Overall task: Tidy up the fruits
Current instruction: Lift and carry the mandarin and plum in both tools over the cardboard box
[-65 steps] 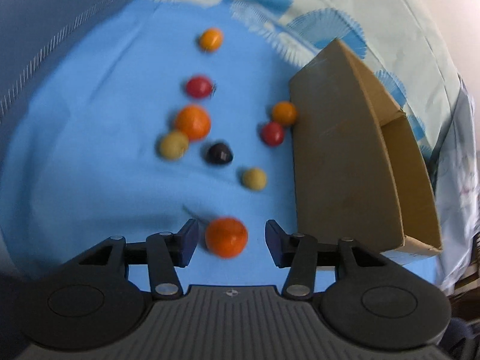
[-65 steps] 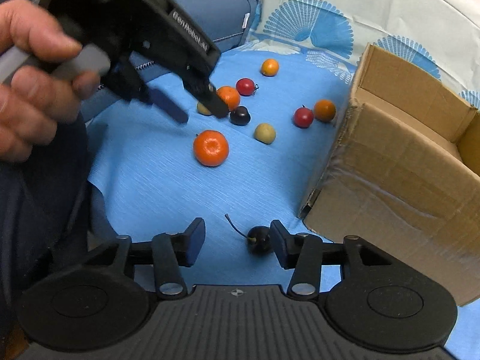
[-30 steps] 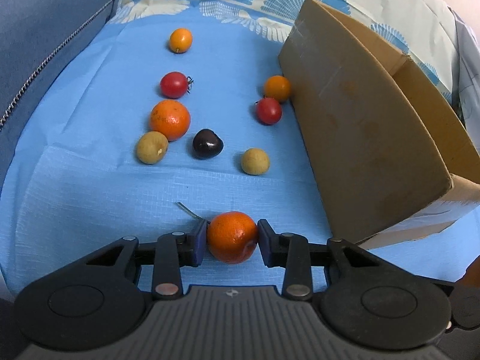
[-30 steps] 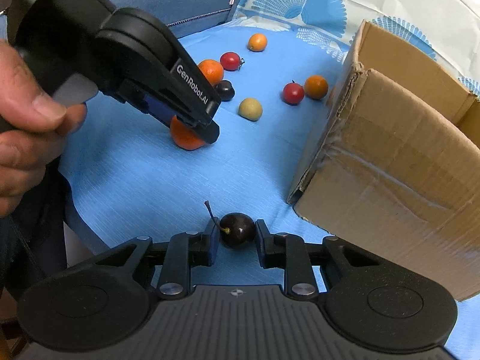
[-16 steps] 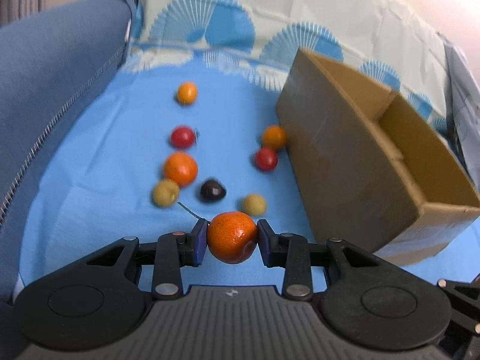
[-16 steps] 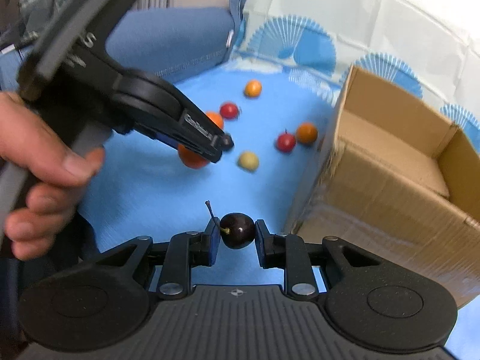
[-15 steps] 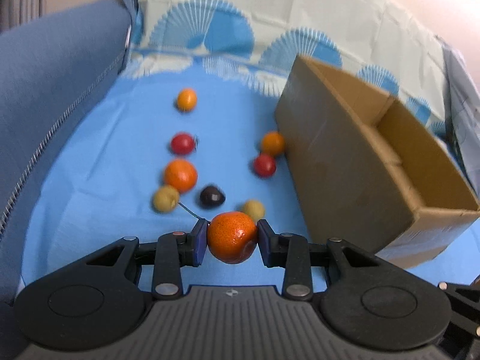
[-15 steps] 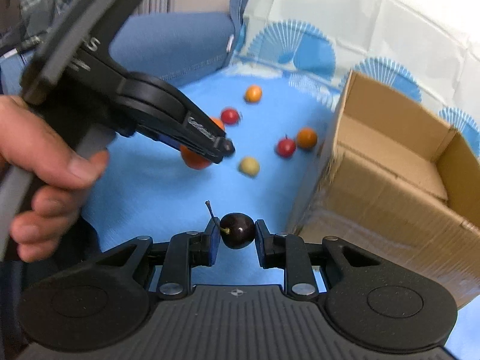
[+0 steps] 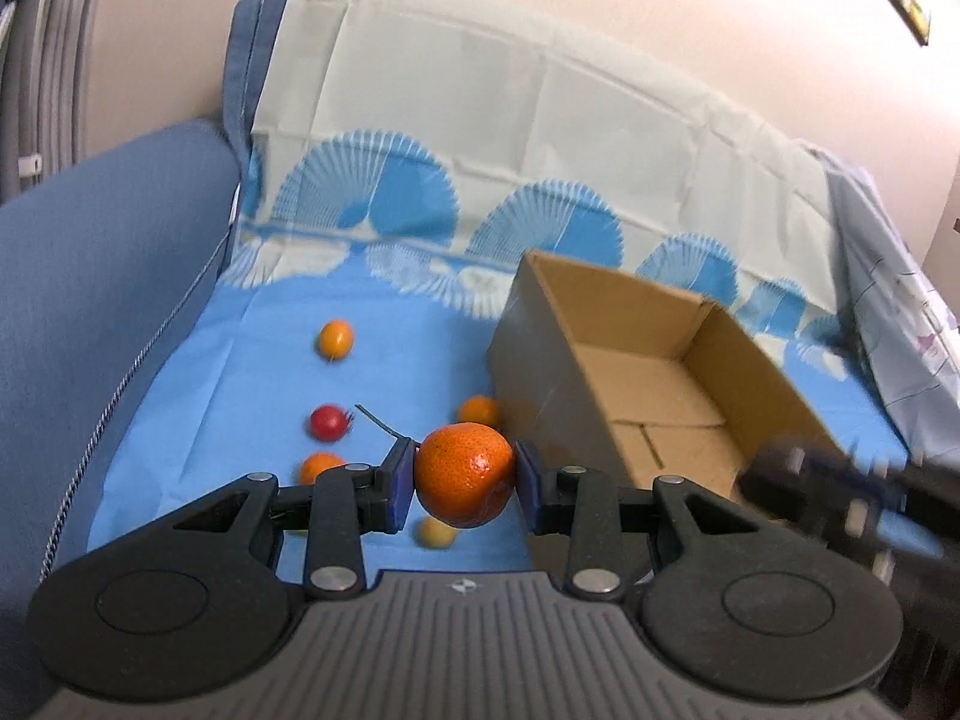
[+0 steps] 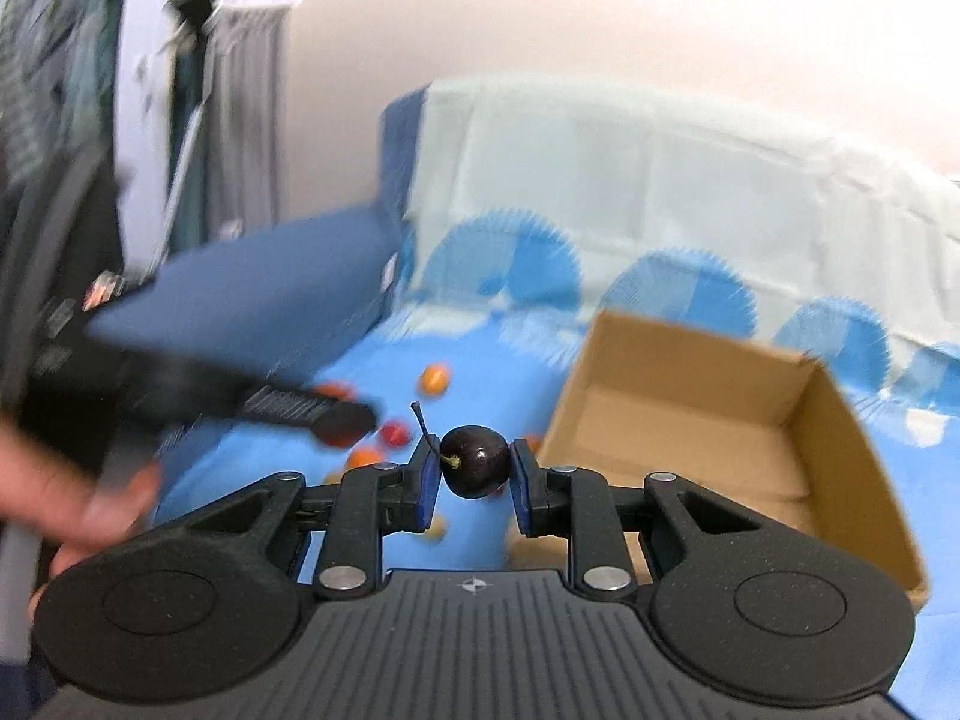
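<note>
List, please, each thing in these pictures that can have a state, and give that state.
left gripper: shut on the tangerine
tangerine: held off the cloth
right gripper: shut on the dark cherry
dark cherry: held off the cloth
cardboard box: open on top, nothing visible inside
red fruit: lying loose on the blue cloth

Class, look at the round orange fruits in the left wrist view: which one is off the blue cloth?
The large mandarin, clamped in the left gripper. The smaller orange fruits lie loose on the blue cloth.
</note>
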Tool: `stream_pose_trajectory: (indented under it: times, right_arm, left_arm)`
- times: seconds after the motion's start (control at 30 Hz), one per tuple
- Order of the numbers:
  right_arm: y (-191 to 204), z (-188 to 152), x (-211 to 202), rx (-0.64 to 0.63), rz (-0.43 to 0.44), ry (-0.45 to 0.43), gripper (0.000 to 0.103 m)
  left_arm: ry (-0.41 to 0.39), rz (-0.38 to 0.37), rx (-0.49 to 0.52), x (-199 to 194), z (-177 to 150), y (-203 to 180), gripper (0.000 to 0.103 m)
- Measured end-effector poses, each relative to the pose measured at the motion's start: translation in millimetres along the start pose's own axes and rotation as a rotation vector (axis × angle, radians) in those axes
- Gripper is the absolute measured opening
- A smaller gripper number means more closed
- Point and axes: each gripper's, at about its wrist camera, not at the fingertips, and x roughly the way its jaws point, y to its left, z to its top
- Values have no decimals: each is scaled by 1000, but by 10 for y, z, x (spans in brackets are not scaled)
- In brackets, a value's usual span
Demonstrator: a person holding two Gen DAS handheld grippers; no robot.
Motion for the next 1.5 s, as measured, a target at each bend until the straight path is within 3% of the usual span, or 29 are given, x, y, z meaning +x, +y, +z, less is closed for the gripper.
stream_pose_trajectory:
  times: [0.3, 0.4, 0.5, 0.77, 1.07, 1.5]
  right_arm:
    - [-862, 356, 3, 44, -126, -97, 25]
    - [-1083, 307, 56, 68, -176, -112, 25]
    - [-1303, 206, 148, 174, -206, -97, 25]
    - [-1474, 131, 361, 173, -251, -85, 25]
    - [-1646, 77, 367, 215, -293, -83, 25]
    - [-1638, 67, 503, 221, -312, -57, 25]
  left_arm:
    - [-30, -29, 65, -57, 29, -213, 39]
    - [-27, -25, 90, -5, -4, -260, 39]
    - [-28, -32, 96, 60, -32, -256, 39]
    - [-52, -73, 98, 230, -22, -392, 39]
    - [-138, -125, 197, 365, 50, -620, 39]
    - [-135, -169, 199, 748, 125, -797, 39]
